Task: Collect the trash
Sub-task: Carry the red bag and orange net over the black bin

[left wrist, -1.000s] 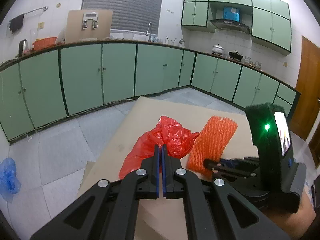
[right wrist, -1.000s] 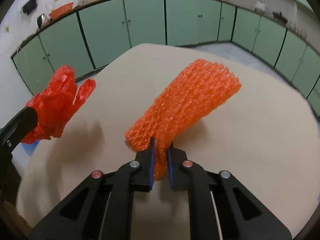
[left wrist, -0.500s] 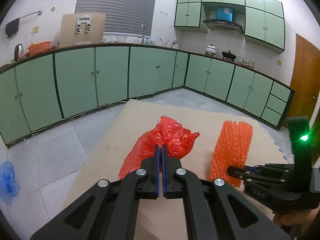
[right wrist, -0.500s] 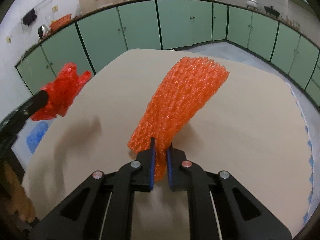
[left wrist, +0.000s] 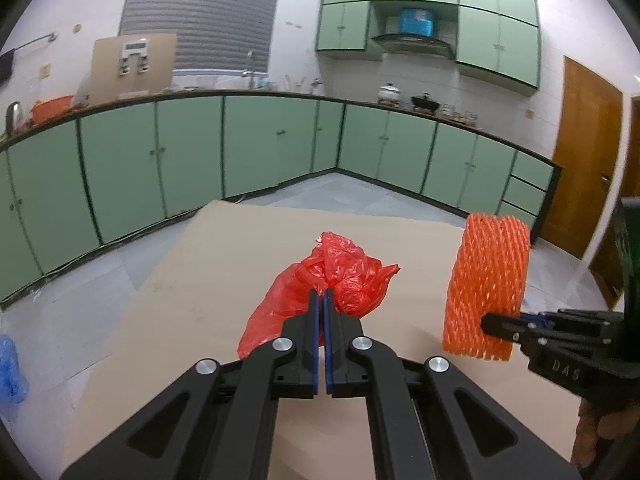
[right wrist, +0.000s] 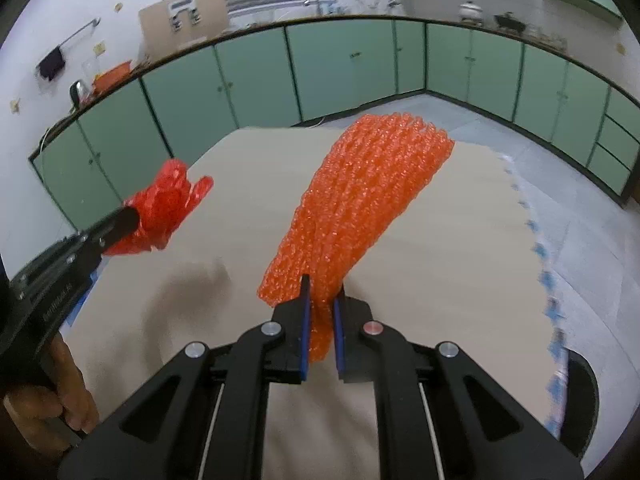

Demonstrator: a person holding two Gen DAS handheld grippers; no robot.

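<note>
Currently on hand: left gripper point(left wrist: 321, 300), jaws clamped on a crumpled red plastic bag point(left wrist: 320, 292), held above the tan cardboard sheet point(left wrist: 224, 264). Right gripper point(right wrist: 321, 296), jaws pinched on the lower end of an orange foam net sleeve point(right wrist: 360, 196), lifted off the sheet and standing upward. Bag and sleeve well apart. Green cabinets point(left wrist: 192, 152) line the walls; blue bag point(left wrist: 10, 372) on the tiled floor.

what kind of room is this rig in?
Most likely a home kitchen: green cabinets run under a long counter, a range hood hangs over pots, and there's a sink faucet below the window.
</note>
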